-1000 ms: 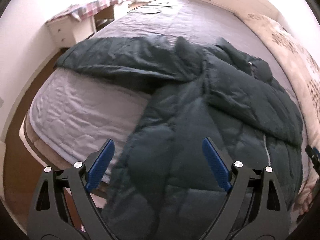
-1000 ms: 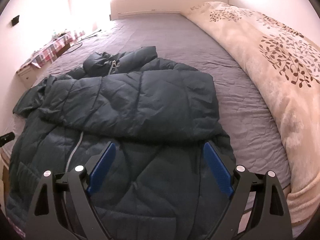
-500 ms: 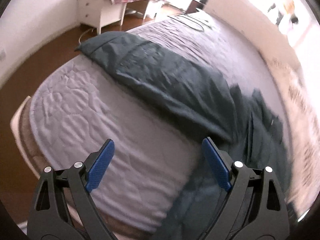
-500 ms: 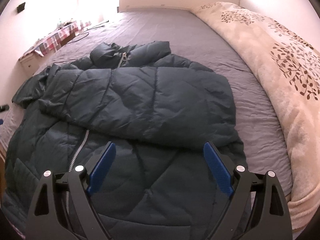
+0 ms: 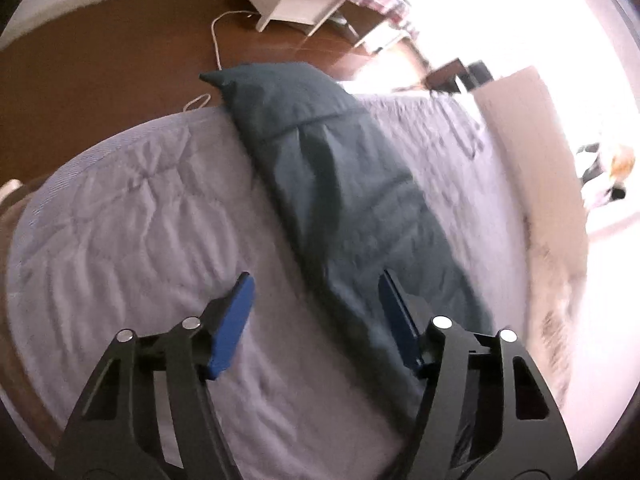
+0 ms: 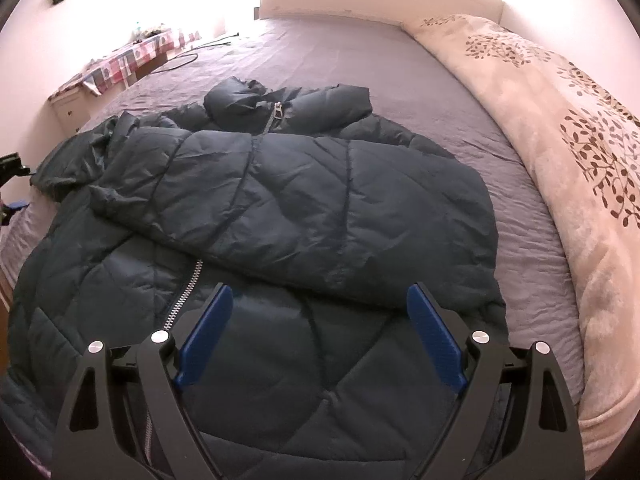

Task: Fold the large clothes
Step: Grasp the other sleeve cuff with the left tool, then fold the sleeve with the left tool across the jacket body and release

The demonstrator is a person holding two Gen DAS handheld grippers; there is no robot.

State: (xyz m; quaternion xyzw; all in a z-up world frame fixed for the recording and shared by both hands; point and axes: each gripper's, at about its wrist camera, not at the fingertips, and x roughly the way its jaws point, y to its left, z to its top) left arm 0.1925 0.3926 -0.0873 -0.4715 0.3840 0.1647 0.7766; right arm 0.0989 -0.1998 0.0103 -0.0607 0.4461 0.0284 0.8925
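Left wrist view: the left gripper (image 5: 316, 300) has just been closing, jaws still apart with nothing pinched, aimed at the jacket sleeve (image 5: 320, 168) stretched to the bed (image 5: 120, 232) edge, probably to fold it inward. The right gripper (image 6: 320, 320) hangs wide apart over the dark jacket (image 6: 280, 200), empty.

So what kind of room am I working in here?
A bedroom, most likely: the jacket lies on a wide bed with a headboard, a leaf-print blanket along one side, and a white dresser on the wooden floor beside it.
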